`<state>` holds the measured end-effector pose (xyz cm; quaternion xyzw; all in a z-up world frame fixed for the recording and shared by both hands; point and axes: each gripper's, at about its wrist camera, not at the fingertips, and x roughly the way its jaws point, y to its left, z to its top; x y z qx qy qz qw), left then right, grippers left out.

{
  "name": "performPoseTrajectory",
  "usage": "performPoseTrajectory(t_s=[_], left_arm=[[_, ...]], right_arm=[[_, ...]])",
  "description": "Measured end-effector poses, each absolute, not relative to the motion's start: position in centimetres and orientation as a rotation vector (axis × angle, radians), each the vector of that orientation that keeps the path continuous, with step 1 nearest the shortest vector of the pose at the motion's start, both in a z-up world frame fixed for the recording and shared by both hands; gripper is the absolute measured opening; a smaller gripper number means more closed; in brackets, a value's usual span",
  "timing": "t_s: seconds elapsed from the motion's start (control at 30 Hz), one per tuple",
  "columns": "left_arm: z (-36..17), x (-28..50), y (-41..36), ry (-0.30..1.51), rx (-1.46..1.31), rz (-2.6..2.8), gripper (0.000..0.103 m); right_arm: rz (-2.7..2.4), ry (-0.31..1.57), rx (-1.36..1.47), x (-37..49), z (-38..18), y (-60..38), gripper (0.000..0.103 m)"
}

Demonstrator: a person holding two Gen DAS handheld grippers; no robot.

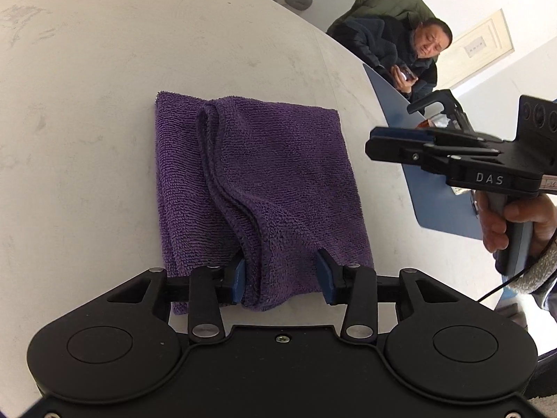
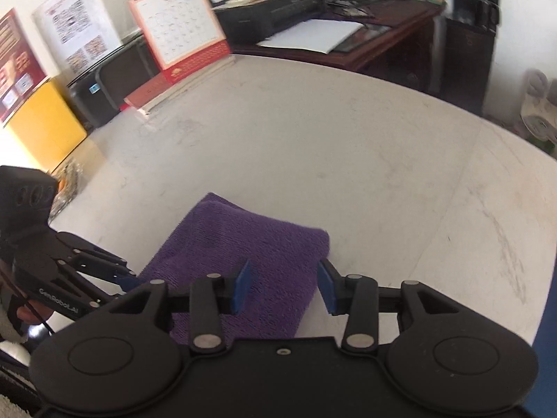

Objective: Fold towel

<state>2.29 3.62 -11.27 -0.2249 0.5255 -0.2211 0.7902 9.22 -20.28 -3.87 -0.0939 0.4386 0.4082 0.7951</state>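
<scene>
A purple towel (image 1: 264, 181) lies folded on the pale table (image 1: 87, 139), with a top layer whose hemmed edge runs across its left part. My left gripper (image 1: 283, 280) is open just above the towel's near edge, its blue pads either side of the folded layers without pinching them. My right gripper (image 2: 283, 285) is open above the near right part of the towel (image 2: 257, 244), holding nothing. In the left wrist view the right gripper (image 1: 400, 144) hovers to the right of the towel. In the right wrist view the left gripper (image 2: 128, 280) is at the towel's left edge.
A blue board (image 1: 417, 174) lies at the table's right edge, with a seated person (image 1: 410, 52) beyond it. A red desk calendar (image 2: 181, 28) stands on books at the table's far side. A dark desk with a printer (image 2: 271, 10) is behind.
</scene>
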Motion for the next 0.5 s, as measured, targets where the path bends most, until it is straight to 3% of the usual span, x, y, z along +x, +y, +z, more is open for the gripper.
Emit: performPoseTrajectory(t_s=[0.13,0.5], left_arm=[[-11.3,2.4,4.1,1.136,-0.489,-0.481,0.014],[-11.6,2.4,4.6,1.133,-0.476,-0.511,0.012]], right_arm=[[1.089,0.851,-0.392,10.3,-3.4,-16.4,0.039],[1.458,0.839,-0.743,13.3,-5.1,-8.7,0.038]])
